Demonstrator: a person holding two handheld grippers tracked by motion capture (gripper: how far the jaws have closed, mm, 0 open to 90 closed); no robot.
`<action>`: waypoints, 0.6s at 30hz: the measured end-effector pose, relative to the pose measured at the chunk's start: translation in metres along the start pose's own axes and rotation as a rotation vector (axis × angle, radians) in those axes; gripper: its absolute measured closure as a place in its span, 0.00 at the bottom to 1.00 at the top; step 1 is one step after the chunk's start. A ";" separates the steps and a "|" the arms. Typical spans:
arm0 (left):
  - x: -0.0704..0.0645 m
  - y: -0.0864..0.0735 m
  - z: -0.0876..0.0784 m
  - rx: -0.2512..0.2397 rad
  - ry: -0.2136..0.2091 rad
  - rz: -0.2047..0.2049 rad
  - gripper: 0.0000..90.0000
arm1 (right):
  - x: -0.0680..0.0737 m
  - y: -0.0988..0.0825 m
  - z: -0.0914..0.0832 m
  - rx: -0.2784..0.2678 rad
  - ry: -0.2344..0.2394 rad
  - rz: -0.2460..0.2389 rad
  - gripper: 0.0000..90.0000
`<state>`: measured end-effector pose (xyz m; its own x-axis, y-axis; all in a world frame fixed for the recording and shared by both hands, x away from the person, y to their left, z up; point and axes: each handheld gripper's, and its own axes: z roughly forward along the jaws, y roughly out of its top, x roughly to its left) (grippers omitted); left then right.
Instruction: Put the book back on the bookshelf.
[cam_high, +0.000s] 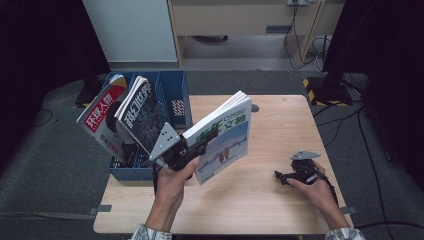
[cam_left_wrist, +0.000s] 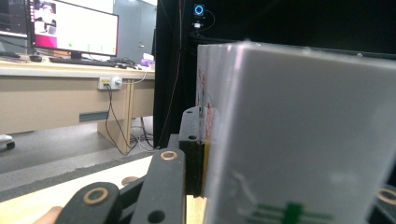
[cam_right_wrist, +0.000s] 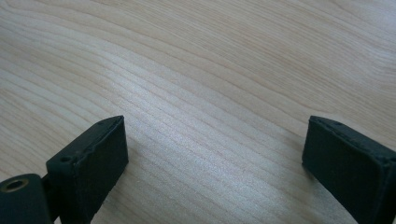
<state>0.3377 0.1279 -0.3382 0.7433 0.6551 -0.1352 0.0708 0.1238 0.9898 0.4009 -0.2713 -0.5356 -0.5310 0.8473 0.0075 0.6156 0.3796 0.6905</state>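
A thick magazine (cam_high: 224, 137) with a green-lettered, blue and white cover hangs tilted above the wooden table (cam_high: 260, 205). My left gripper (cam_high: 196, 144) is shut on its lower spine edge. In the left gripper view the magazine's white page block (cam_left_wrist: 299, 135) looms close, with one black finger (cam_left_wrist: 191, 149) pressed against its side. My right gripper (cam_high: 281, 176) rests low over the table at the right, jaws wide apart. The right gripper view looks down at bare wood between its fingers (cam_right_wrist: 91, 161), with nothing held in the right gripper (cam_right_wrist: 215, 158).
A blue slotted file rack (cam_high: 150, 120) stands at the table's left edge. Two magazines lean in it, one with a red title band (cam_high: 102, 116), one dark (cam_high: 142, 112). A desk with a monitor (cam_left_wrist: 70, 28) stands beyond the table.
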 end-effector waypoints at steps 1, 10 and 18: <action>0.000 0.003 0.000 0.005 0.000 0.008 0.81 | 0.000 0.000 0.000 0.000 0.000 0.000 0.08; 0.006 0.013 -0.001 0.010 0.016 0.018 0.81 | 0.000 -0.001 0.000 -0.008 0.000 -0.001 0.08; 0.010 0.016 -0.004 0.005 0.023 0.020 0.81 | 0.000 -0.002 0.001 -0.023 -0.003 0.009 0.08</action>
<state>0.3436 0.1389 -0.3237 0.7290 0.6745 -0.1164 0.0597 0.1068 0.9925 0.4003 -0.2717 -0.5374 -0.5234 0.8520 0.0118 0.6072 0.3632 0.7067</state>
